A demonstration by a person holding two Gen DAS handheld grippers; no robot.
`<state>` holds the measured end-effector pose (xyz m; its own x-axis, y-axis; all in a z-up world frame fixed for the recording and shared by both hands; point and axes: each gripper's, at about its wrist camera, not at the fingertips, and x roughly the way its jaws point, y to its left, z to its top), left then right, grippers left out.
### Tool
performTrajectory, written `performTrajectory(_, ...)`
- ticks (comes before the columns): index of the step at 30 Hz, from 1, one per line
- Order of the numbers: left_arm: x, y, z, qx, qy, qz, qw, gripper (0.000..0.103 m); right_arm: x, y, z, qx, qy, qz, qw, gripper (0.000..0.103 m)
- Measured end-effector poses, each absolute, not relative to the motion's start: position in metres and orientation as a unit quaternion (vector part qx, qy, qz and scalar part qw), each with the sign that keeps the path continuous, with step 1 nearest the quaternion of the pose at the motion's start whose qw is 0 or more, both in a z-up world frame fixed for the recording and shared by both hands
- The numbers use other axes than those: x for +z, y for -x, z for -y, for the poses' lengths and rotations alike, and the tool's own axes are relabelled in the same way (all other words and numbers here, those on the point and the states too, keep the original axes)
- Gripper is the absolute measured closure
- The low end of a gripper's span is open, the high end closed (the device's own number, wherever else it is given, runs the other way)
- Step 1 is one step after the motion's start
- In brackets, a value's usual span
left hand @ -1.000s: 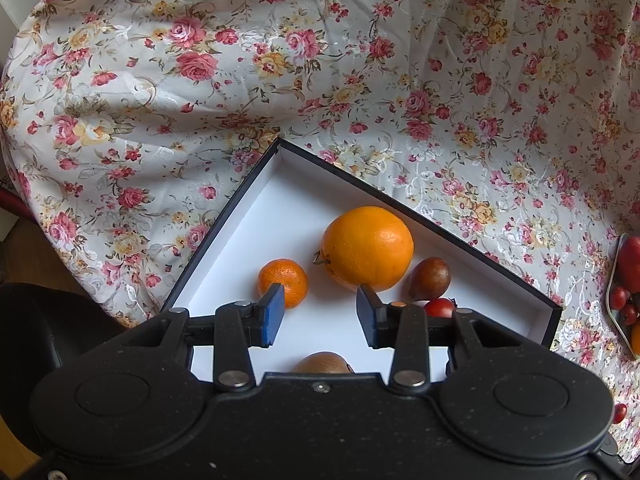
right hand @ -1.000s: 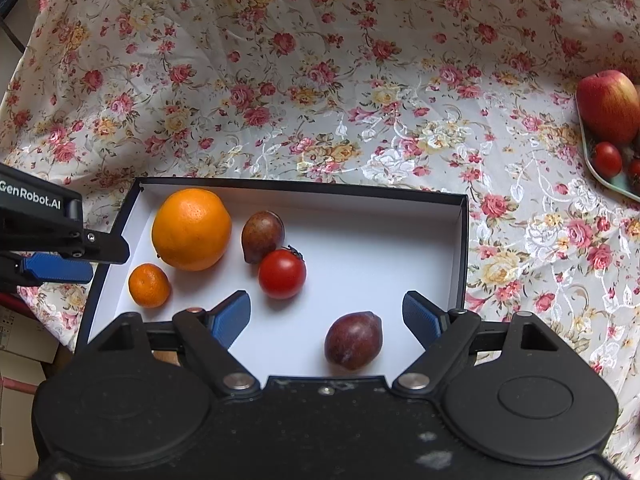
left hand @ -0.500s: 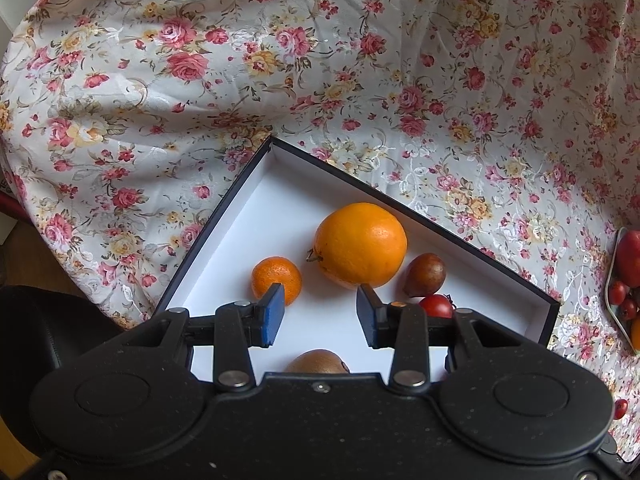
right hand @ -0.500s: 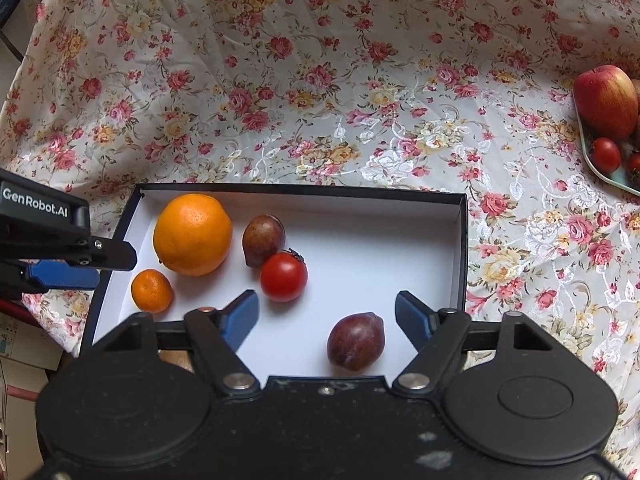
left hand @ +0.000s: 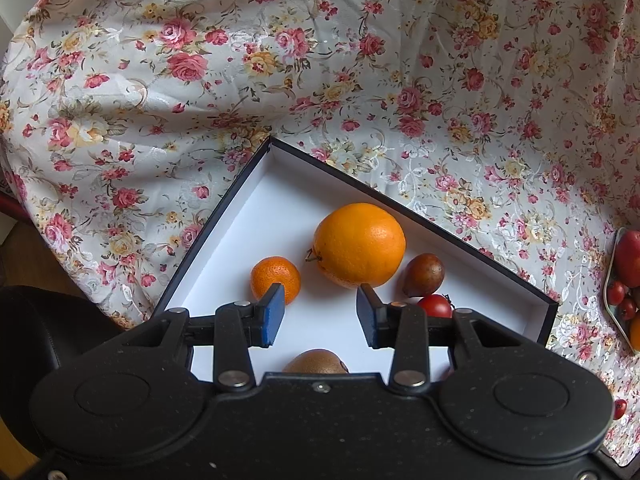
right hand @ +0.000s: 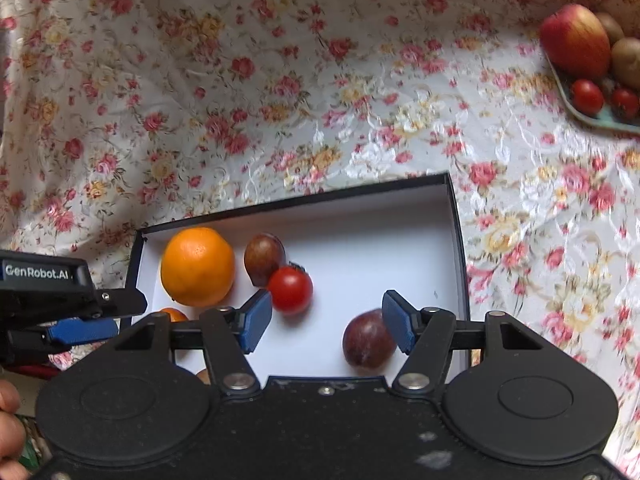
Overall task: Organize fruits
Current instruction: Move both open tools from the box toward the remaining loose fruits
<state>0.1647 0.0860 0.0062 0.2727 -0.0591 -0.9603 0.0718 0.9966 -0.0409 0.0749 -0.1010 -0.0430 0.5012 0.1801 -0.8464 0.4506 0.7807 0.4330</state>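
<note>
Floral cloth (left hand: 200,80) covers the whole surface, creased and hanging off the left edge. On it sits a shallow box (left hand: 404,210) with dark walls and a white floor, holding the sorted fruit: an orange (left hand: 359,245) near the far corner, a mandarin (left hand: 275,279) just left of it, a brown plum (left hand: 424,274) just right of the orange, and a tomato (right hand: 290,290) touching that plum. A darker purple plum (right hand: 366,344) lies apart from them toward the right wall of the box, and a brownish fruit (left hand: 316,362) peeks out at the near edge under the left gripper's body. The left gripper (left hand: 320,318) hangs over the box with its blue pads parted and nothing between them. The right gripper (right hand: 326,326) is also spread wide and empty, its right pad just above the purple plum; whether it touches I cannot tell. From the right wrist view the left gripper shows side-on at the box's left end. Well off to the right, a tray (right hand: 600,122) holds an apple (right hand: 576,40), small tomatoes and brown fruit. Part of a hand (right hand: 10,428) shows at the lower left.
</note>
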Motion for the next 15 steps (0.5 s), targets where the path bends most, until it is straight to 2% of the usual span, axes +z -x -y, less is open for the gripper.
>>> performTrajectory(4,0.008,-0.163,-0.084,-0.043,-0.008,-0.599,0.799,0.055,-0.037,-0.074,0.096,-0.085,-0.257,-0.486,0.831,0.043)
performTrajectory(9,0.011,-0.161,-0.076,-0.049,-0.01,-0.597,0.801,0.055,-0.039,-0.072,0.1,-0.054,-0.267,-0.501,0.821,0.043)
performTrajectory(11,0.012,-0.159,-0.071,-0.052,-0.013,-0.596,0.801,0.055,-0.038,-0.07,0.099,-0.051,-0.256,-0.505,0.823,0.035)
performTrajectory(15,0.016,-0.156,-0.06,-0.058,-0.016,-0.593,0.803,0.055,-0.037,-0.062,0.102,-0.057,-0.241,-0.505,0.827,0.035)
